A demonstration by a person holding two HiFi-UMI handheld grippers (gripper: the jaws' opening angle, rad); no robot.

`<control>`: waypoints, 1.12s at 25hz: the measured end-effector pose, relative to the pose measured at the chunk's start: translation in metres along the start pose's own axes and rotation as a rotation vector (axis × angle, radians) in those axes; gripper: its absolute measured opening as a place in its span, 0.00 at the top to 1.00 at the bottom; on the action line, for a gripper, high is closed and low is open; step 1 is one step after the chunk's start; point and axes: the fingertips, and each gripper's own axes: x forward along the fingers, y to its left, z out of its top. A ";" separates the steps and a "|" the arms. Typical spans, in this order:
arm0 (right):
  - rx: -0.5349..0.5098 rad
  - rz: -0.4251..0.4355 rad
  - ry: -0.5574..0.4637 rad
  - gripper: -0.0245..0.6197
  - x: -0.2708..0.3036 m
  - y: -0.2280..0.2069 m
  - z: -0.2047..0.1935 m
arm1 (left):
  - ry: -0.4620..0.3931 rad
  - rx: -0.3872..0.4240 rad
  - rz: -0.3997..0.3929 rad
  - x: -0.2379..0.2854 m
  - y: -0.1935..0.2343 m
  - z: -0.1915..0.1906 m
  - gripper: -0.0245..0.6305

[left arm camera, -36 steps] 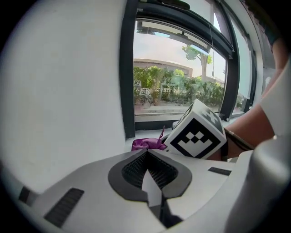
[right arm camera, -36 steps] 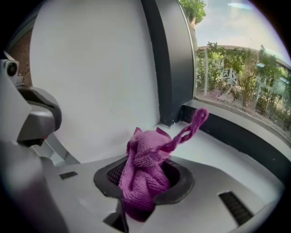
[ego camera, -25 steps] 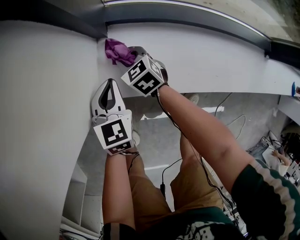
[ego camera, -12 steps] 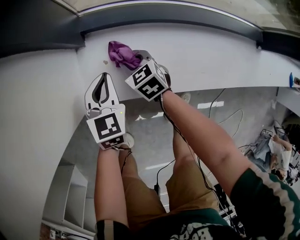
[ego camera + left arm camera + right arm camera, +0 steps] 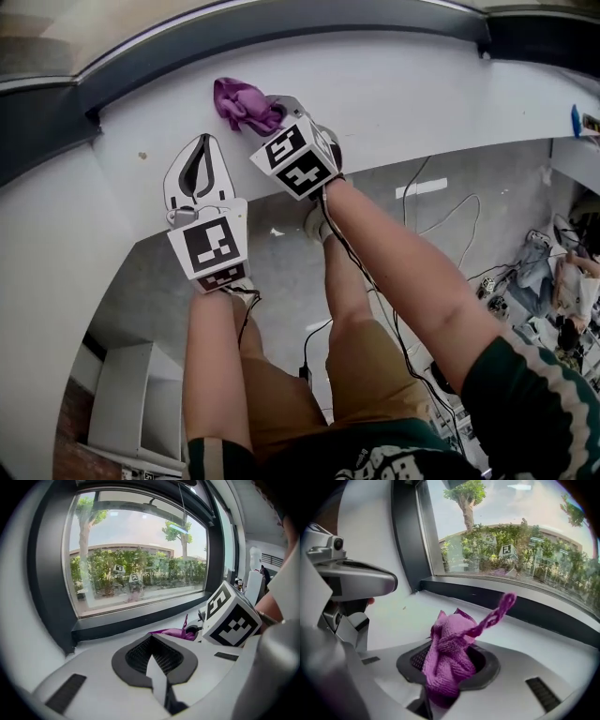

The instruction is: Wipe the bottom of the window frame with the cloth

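A purple cloth (image 5: 240, 103) lies bunched on the white sill (image 5: 412, 89), just below the dark bottom strip of the window frame (image 5: 281, 23). My right gripper (image 5: 269, 109) is shut on the cloth (image 5: 449, 654), which bulges out between the jaws with a loose strand sticking up. The frame's bottom strip (image 5: 501, 603) runs just beyond it. My left gripper (image 5: 201, 142) rests on the sill to the left of the cloth, shut with nothing in it. In the left gripper view the left gripper (image 5: 153, 663) points at the window, with the cloth (image 5: 174, 633) and the right gripper's cube to its right.
The left jamb of the window frame (image 5: 42, 127) stands left of my left gripper. A small brown speck (image 5: 142, 156) sits on the sill. A blue object (image 5: 577, 120) lies at the sill's far right. Below are a floor with cables (image 5: 441, 216) and a white shelf unit (image 5: 141, 398).
The cloth and both grippers now stand further right from the frame's left corner than a second ago. The right gripper has kept hold of the cloth.
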 end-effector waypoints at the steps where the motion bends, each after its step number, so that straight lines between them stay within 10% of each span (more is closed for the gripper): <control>1: 0.007 -0.009 -0.002 0.76 -0.006 -0.011 -0.006 | 0.001 0.007 -0.011 0.006 -0.012 0.003 0.95; 28: 0.075 -0.297 0.000 0.76 -0.150 -0.236 -0.116 | -0.066 0.105 -0.269 0.107 -0.229 0.080 0.95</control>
